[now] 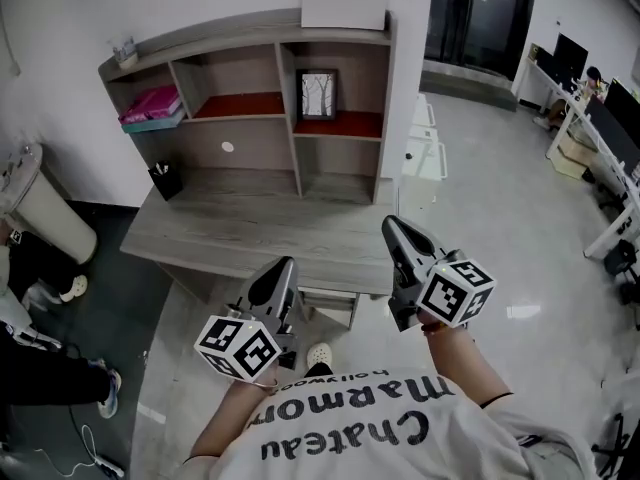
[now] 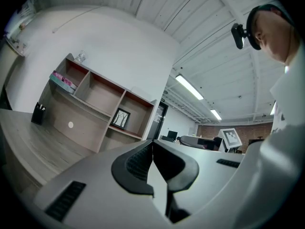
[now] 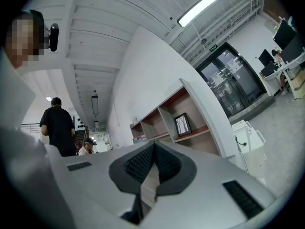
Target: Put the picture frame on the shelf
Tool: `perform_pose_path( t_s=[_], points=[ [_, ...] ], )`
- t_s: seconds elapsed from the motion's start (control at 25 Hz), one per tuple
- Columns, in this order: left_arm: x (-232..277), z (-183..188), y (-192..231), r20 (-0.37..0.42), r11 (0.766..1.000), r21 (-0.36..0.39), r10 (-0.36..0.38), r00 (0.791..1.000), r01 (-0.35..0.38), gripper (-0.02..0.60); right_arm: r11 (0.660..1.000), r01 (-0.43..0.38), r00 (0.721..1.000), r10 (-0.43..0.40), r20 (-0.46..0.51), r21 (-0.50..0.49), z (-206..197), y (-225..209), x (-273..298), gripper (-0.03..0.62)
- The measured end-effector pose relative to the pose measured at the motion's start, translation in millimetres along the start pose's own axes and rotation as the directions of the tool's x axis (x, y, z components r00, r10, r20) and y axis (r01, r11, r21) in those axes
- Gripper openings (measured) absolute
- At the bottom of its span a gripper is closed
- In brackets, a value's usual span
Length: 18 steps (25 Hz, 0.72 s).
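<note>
Two grippers: held out level in front of the person, at about the near edge of the desk [image 1: 250,233]. The left gripper [image 1: 283,268] is nearer and the right gripper [image 1: 392,226] a little farther forward, the two well apart.
Left jaws: pressed together at the tips, nothing between them.
Right jaws: likewise closed tip to tip, empty.
Marker cubes: one at the back of each gripper, just ahead of the person's hands.
Desk top: grey wood, bare across its near part; a black pen holder [image 1: 165,180] stands at the far left, close to the shelf [image 1: 288,118].
Shelf: sits on the far half of the desk against the white wall, with open compartments and red-lined boards in the upper row.
Picture frame [image 1: 317,94]: upright in the upper right compartment, on the red board, close to that compartment's left divider. It faces the room, a dark frame with a bare-tree print inside, and both grippers are well apart from it.
Pink stack [image 1: 152,103]: lying flat in the upper left compartment.
White box [image 1: 343,8]: on top of the shelf, at the right end.
White bin [image 1: 45,213]: on the floor left of the desk.
White cabinet [image 1: 425,153]: low, just right of the desk.
Far right: glass doors [image 1: 480,18] beyond the cabinet, and office tables with monitors [image 1: 600,118] along the right side.
</note>
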<state>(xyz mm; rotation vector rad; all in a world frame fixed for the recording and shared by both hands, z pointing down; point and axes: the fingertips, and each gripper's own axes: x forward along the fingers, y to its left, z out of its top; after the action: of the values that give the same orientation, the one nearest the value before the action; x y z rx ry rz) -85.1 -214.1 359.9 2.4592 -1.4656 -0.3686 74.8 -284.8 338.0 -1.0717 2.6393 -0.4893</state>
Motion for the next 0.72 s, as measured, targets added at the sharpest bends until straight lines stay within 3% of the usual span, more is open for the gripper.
perform_pose_path(
  t_s=[0.72],
  points=[
    [-70.9,-33.1,-77.2,-0.025,1.000,0.008,-0.005,1.000,0.006,0.017,1.000,0.017,1.000,-0.016,-0.018,0.018,-20.7,34.5,-97.2,0.006]
  ],
)
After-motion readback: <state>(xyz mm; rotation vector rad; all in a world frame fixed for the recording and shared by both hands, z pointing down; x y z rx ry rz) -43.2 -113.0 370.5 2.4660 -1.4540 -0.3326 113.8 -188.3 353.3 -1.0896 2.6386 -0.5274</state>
